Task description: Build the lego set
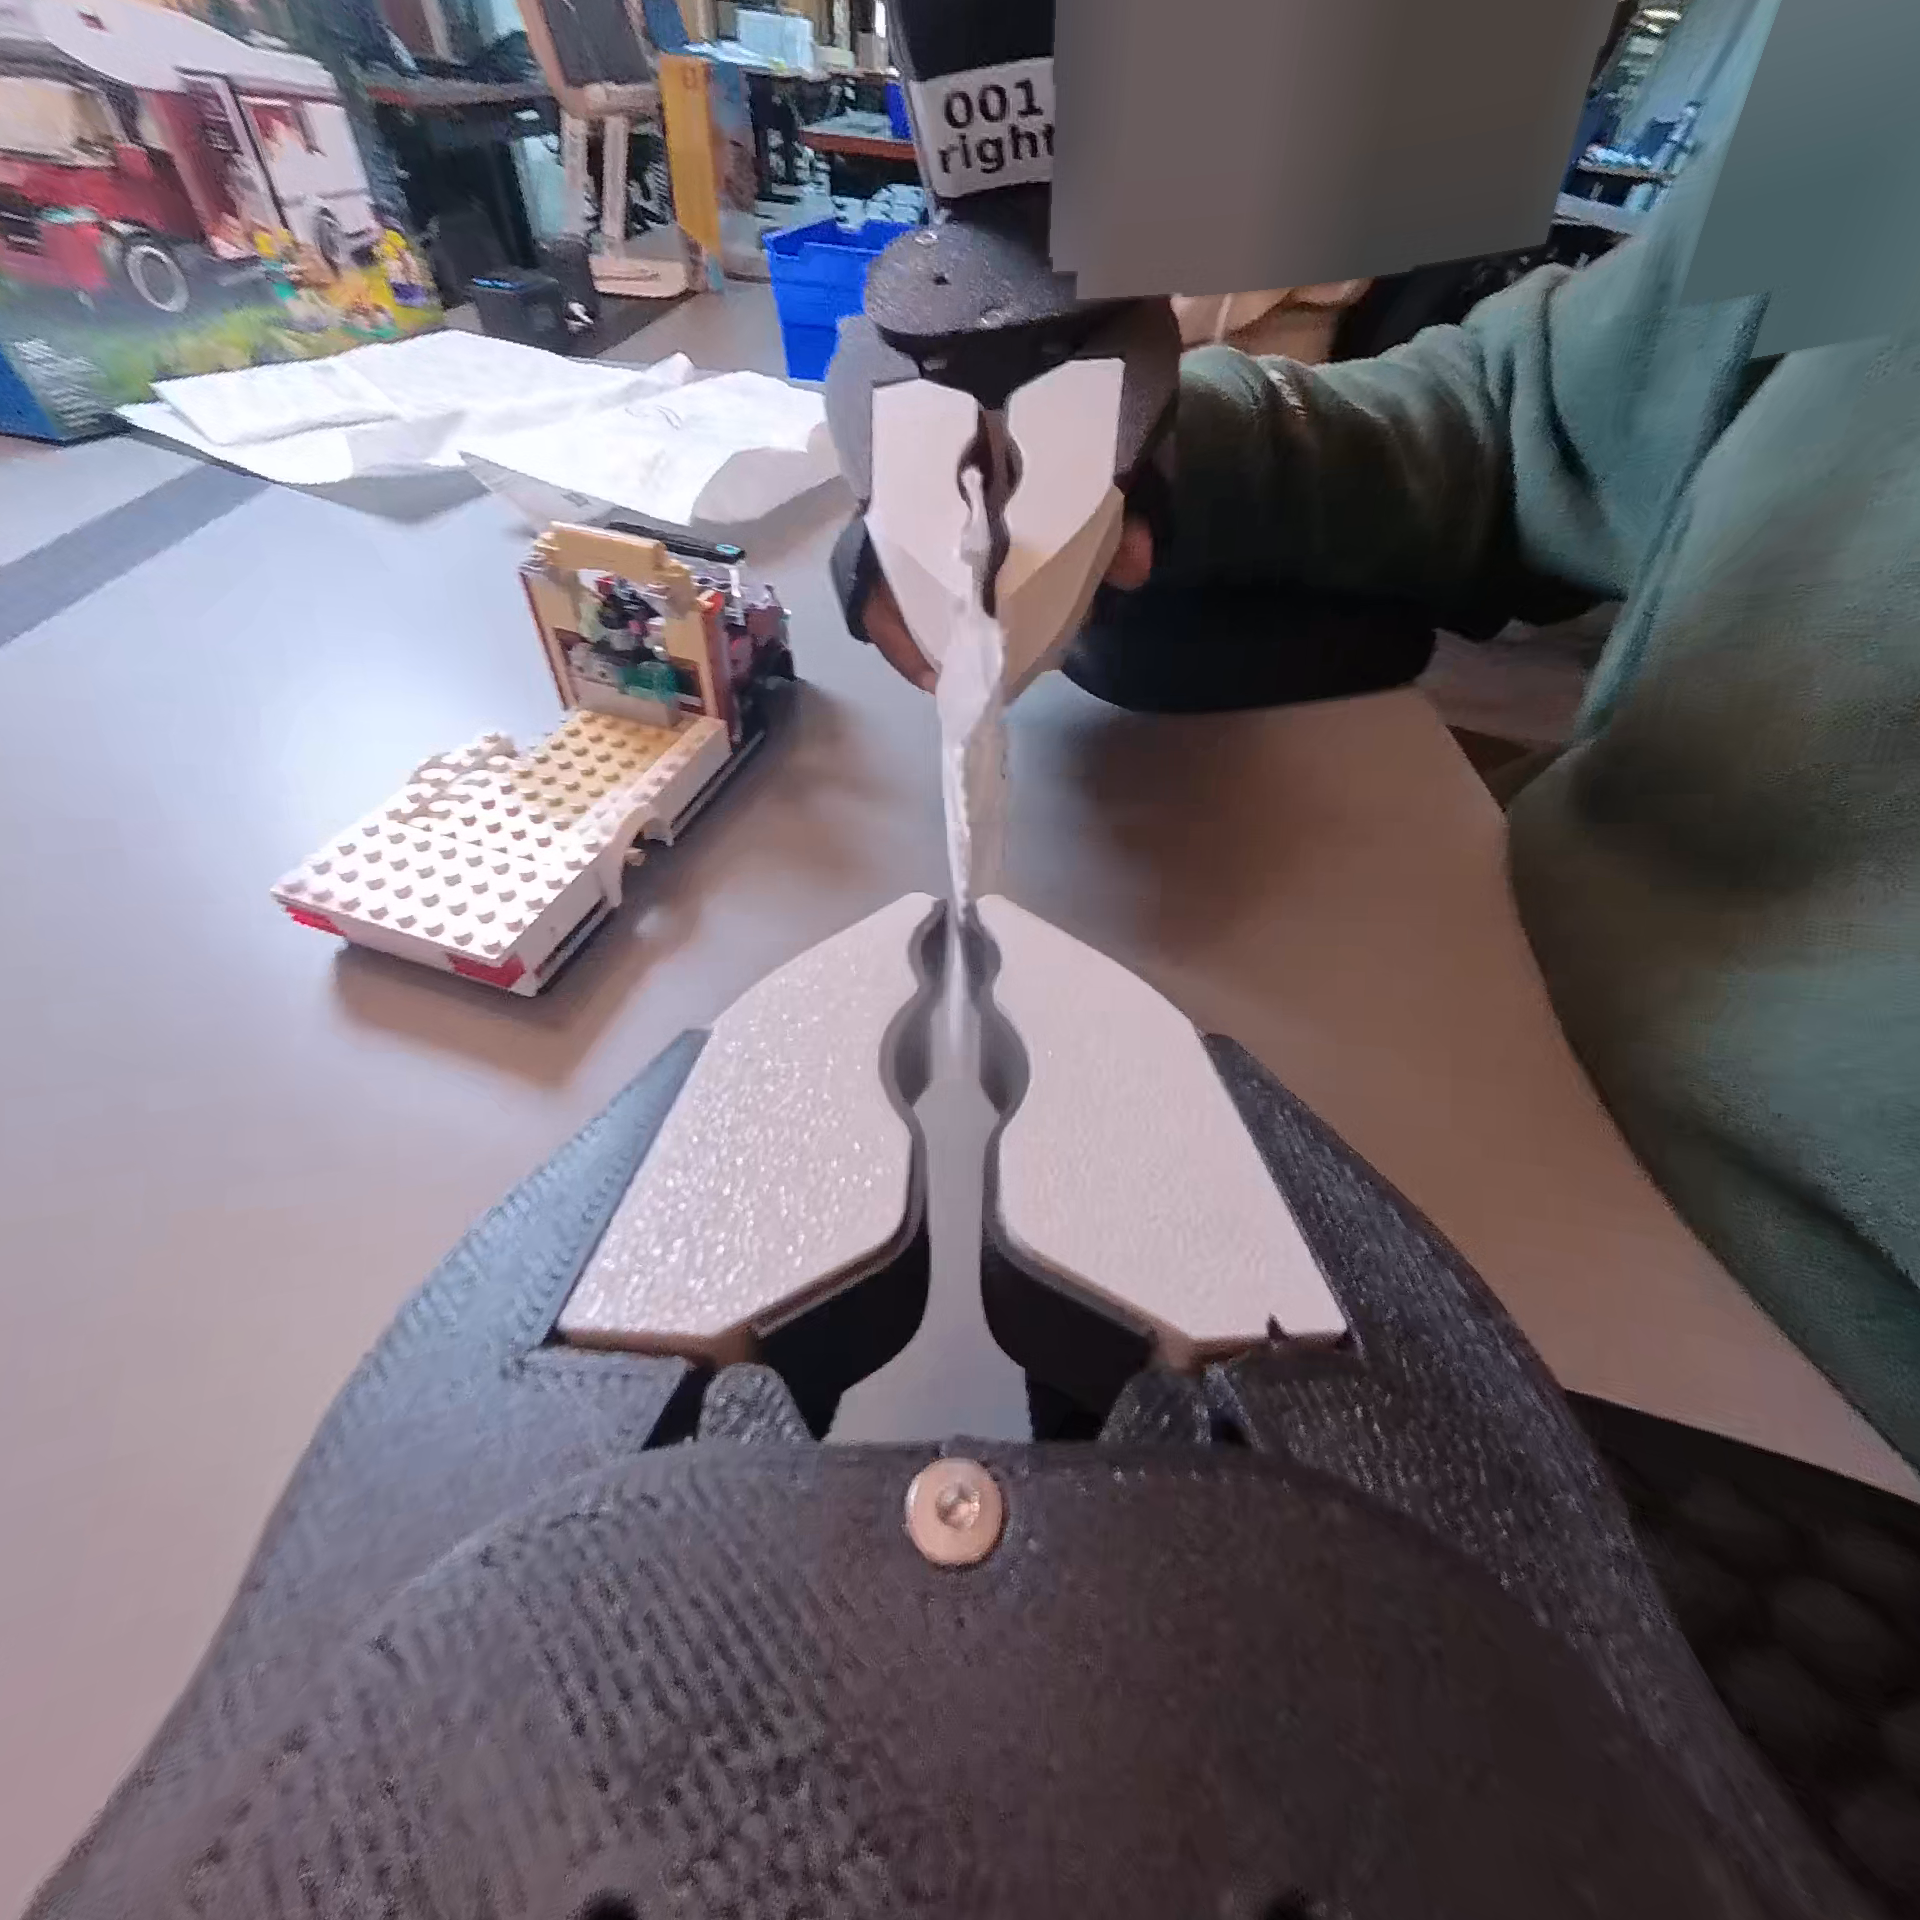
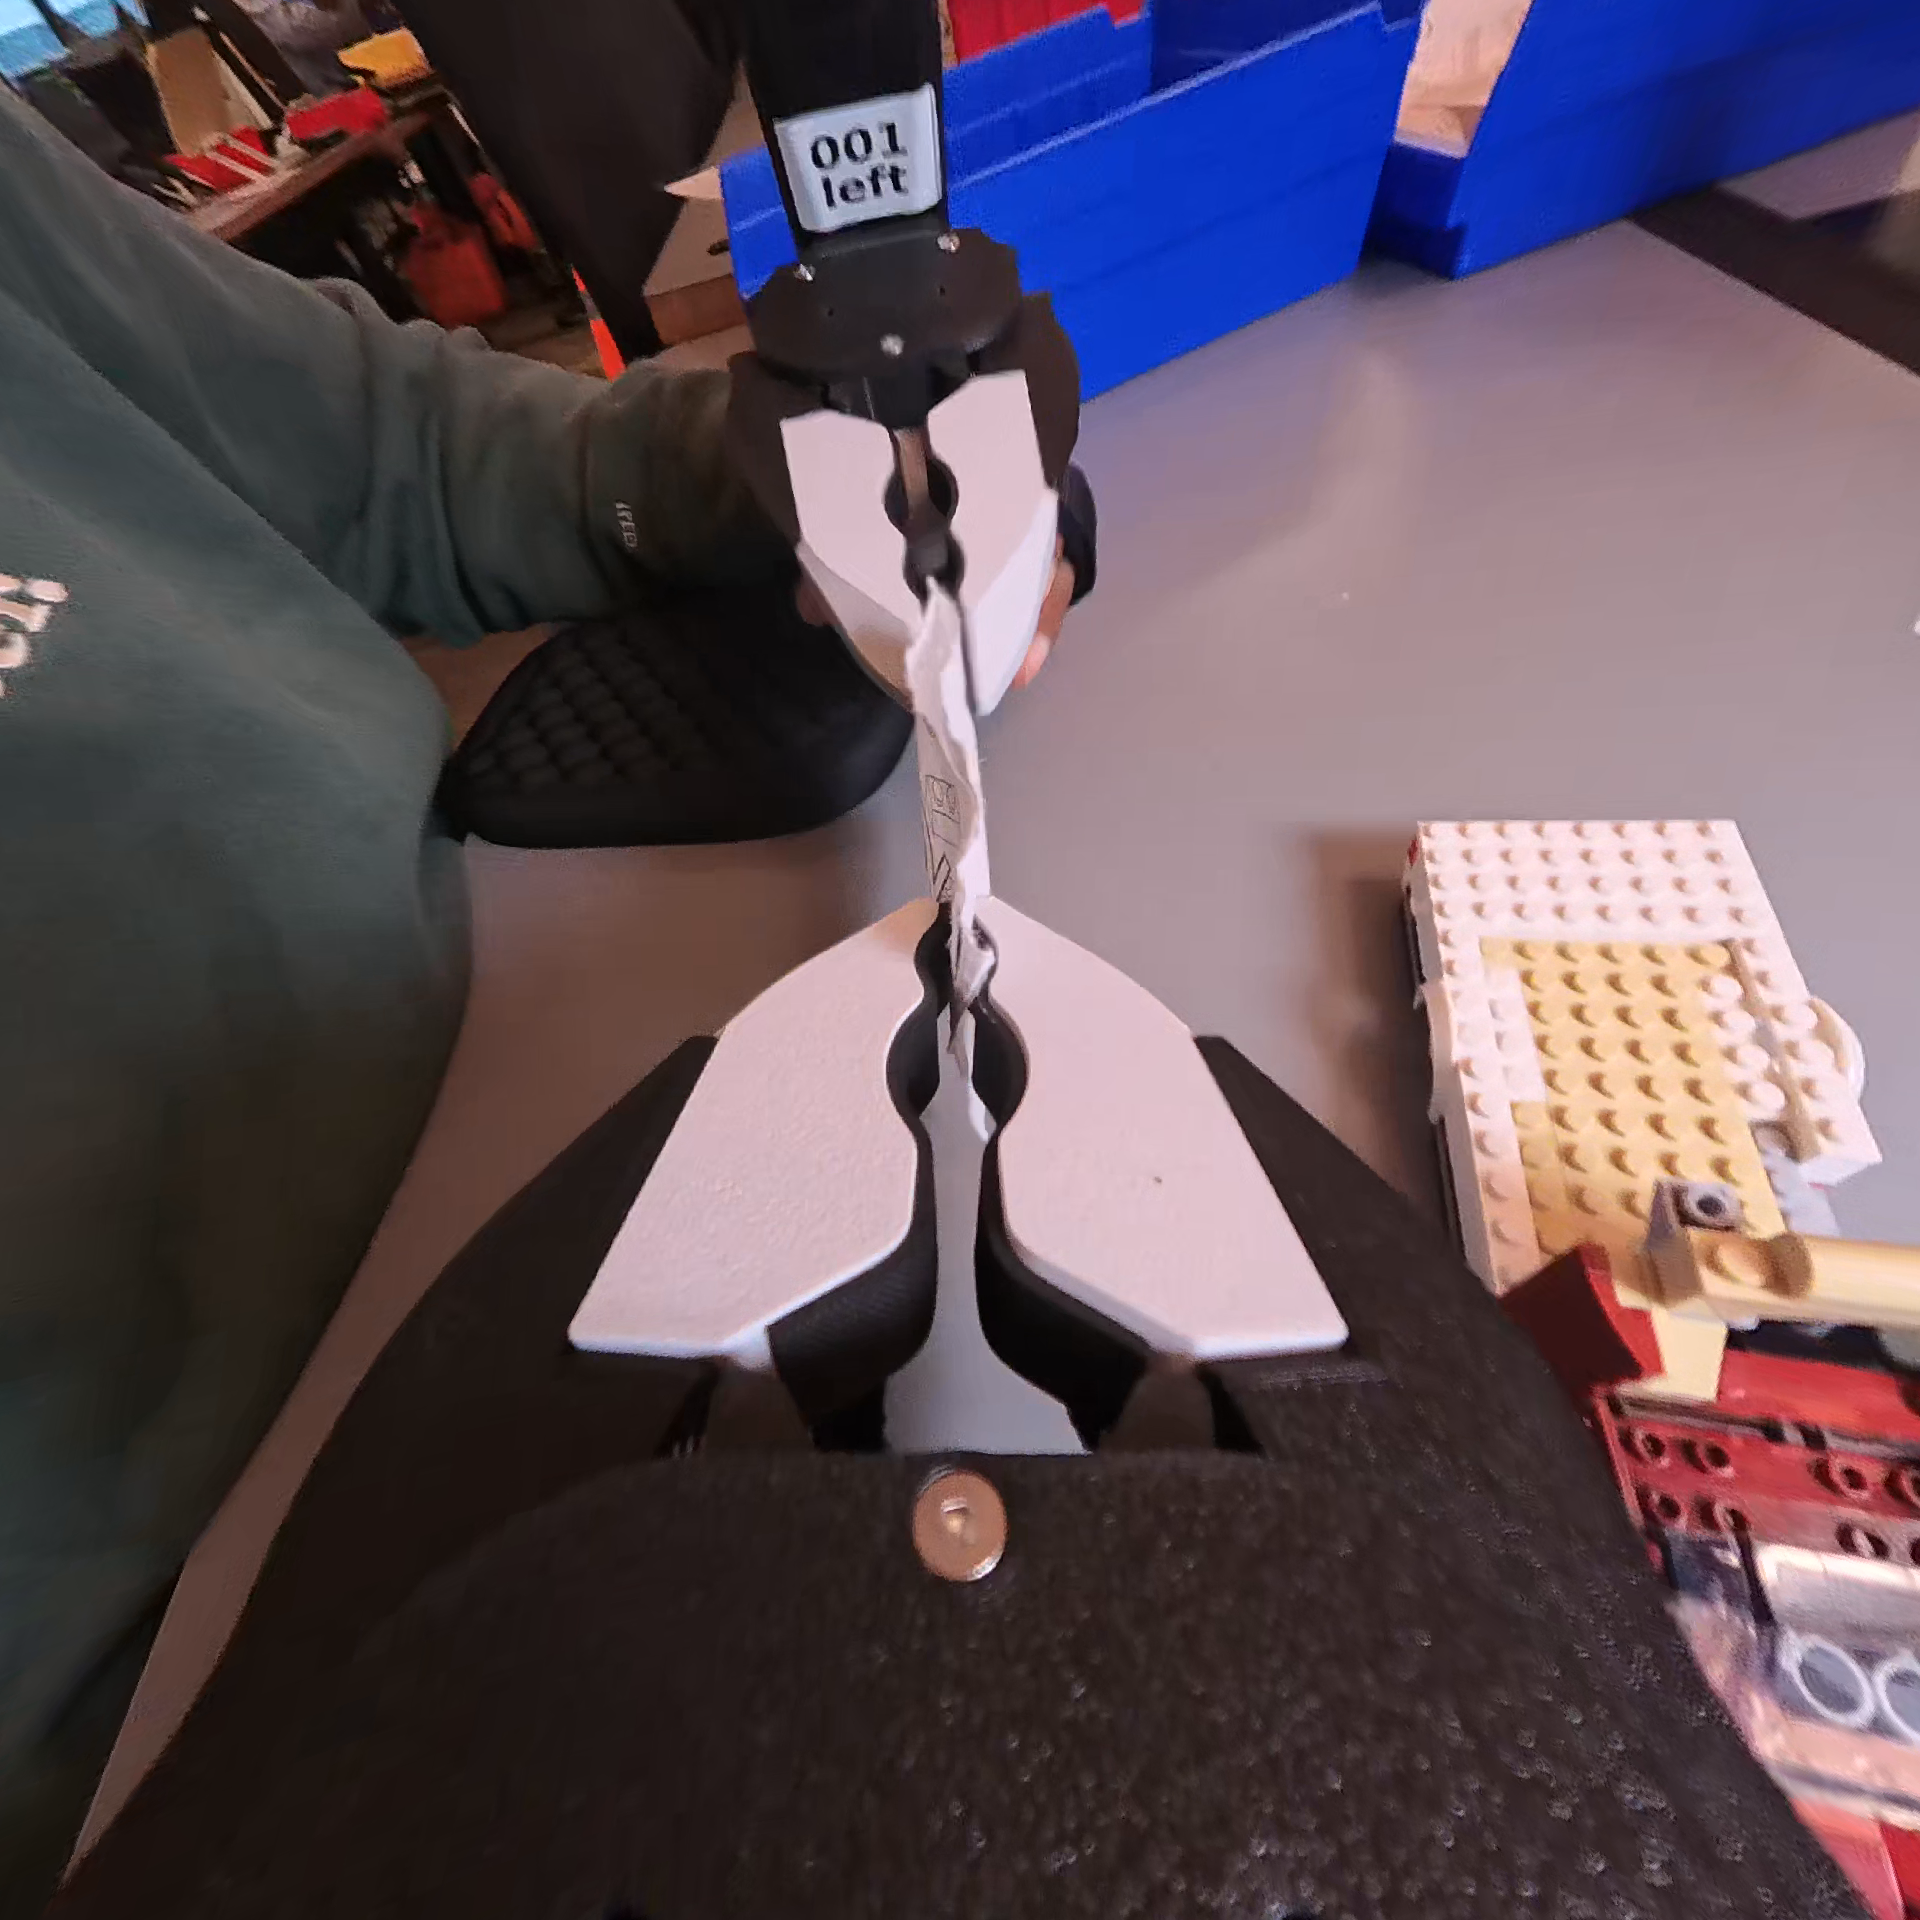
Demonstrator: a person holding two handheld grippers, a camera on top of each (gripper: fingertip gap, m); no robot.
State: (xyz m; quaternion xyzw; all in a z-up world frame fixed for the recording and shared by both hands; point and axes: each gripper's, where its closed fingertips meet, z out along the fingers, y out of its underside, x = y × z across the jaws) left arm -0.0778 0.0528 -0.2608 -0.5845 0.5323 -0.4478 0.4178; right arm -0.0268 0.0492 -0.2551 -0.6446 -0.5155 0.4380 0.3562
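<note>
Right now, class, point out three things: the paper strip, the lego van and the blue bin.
paper strip [image 1: 971, 748], left wrist view, middle of the stretch between both grippers.
lego van [image 1: 499, 842], left wrist view, studded white floor.
blue bin [image 2: 1143, 218], right wrist view, front wall.

A white printed label [image 1: 987, 125] marks the black stem of the right gripper [image 1: 982, 634], a second label [image 2: 860, 171] marks the left gripper [image 2: 961, 675], black print runs along the paper strip [image 2: 951, 821] clamped between them, and pale lettering edges a green sweatshirt [image 2: 31, 613].
</note>
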